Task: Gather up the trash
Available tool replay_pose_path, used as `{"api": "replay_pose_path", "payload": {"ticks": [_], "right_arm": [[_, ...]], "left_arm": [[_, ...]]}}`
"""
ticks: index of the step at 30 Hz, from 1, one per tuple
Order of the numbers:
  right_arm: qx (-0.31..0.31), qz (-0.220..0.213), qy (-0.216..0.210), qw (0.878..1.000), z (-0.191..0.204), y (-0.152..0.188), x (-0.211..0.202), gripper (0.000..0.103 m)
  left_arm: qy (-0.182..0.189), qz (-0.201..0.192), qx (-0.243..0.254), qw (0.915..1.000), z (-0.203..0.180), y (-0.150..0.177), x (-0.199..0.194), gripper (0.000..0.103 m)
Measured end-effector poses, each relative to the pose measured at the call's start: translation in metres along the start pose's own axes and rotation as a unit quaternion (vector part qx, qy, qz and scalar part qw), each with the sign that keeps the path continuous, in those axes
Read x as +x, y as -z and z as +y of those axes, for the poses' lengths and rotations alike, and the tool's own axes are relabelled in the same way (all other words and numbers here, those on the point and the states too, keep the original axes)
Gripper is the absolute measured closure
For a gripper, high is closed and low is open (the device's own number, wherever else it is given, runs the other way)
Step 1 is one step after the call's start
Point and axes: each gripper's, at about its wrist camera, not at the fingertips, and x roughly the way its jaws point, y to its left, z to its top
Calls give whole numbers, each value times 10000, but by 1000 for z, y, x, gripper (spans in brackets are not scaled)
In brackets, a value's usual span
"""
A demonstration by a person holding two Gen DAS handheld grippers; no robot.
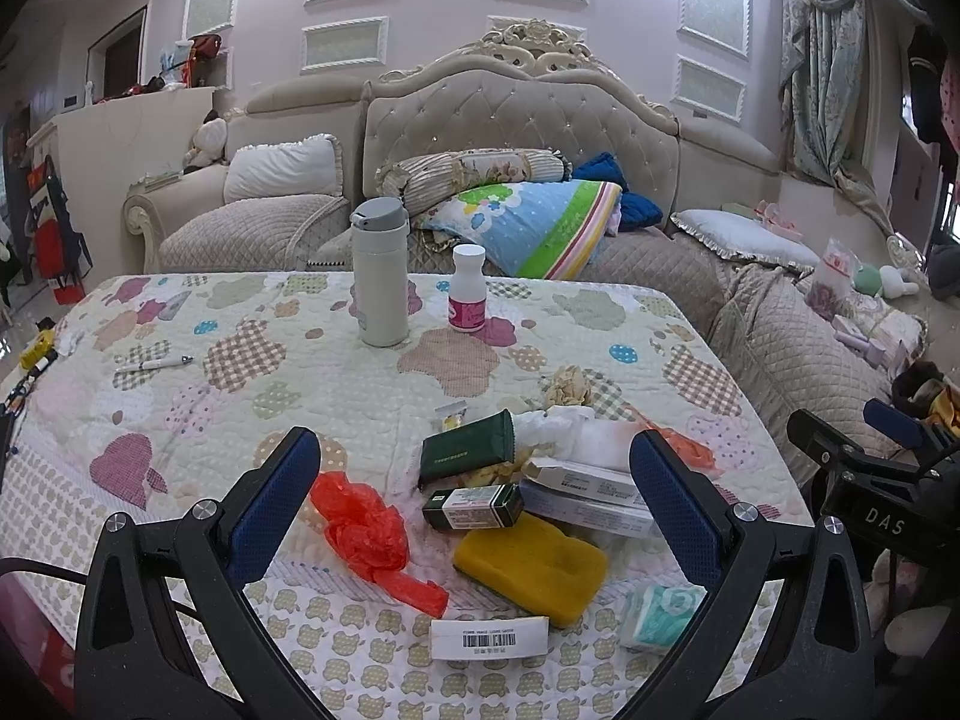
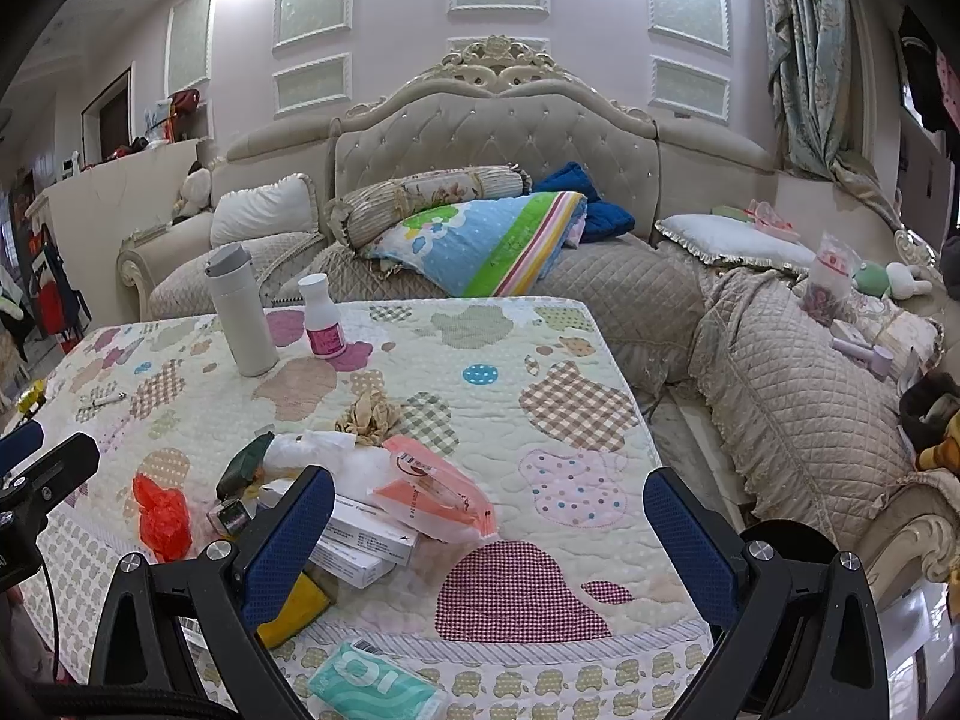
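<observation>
Just then both my grippers hung above the near edge of the quilted table (image 1: pixel 252 324), neither touching anything. My left gripper (image 1: pixel 474 480) had its blue-padded jaws spread wide and held nothing, and between them lay most of the trash: a crumpled red plastic bag (image 1: pixel 366 531) near the left finger, a yellow sponge (image 1: pixel 531 564) in the middle, a small dark green box (image 1: pixel 474 507) just behind it, and a larger dark green box (image 1: pixel 468 447) farther back. White cartons (image 1: pixel 591 495) were stacked beside the right finger, a barcode label (image 1: pixel 489 638) lay flat at the table's near edge, and a teal tissue pack (image 1: pixel 657 609) sat close to it on the right. My right gripper (image 2: pixel 489 525) was likewise wide and empty, its left finger over the white cartons, with a pink and white plastic packet (image 2: pixel 435 495) resting on them. A crumpled beige wad (image 2: pixel 369 414) lay just behind the pile. Well apart, at the far side, a white thermos (image 1: pixel 379 273) and a small white bottle (image 1: pixel 468 288) stood upright, and a pen (image 1: pixel 155 363) lay off to the left.
</observation>
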Motion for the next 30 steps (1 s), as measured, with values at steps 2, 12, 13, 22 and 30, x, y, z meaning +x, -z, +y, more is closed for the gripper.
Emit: {"api": "replay_pose_path", "payload": {"ticks": [2,12,13,22,30], "right_arm": [[7,-2,-5,10000,-1,0,0,0],[5,6,-7,10000,-2,-1,0,0],[6,7,-5,10000,-2,-1,0,0],[7,9,-8,10000,-2,-1,0,0],[-13,65,-59,10000,-2,4,-1,0]], "left_arm": [[2,2,-1,10000,0,0,0,0],[-4,7,-1,10000,0,0,0,0],[-2,14,2,10000,-1,0,0,0],[-8,14,9,10000,-2,0,0,0],[-19,58,1,10000,-4,1,1,0]]}}
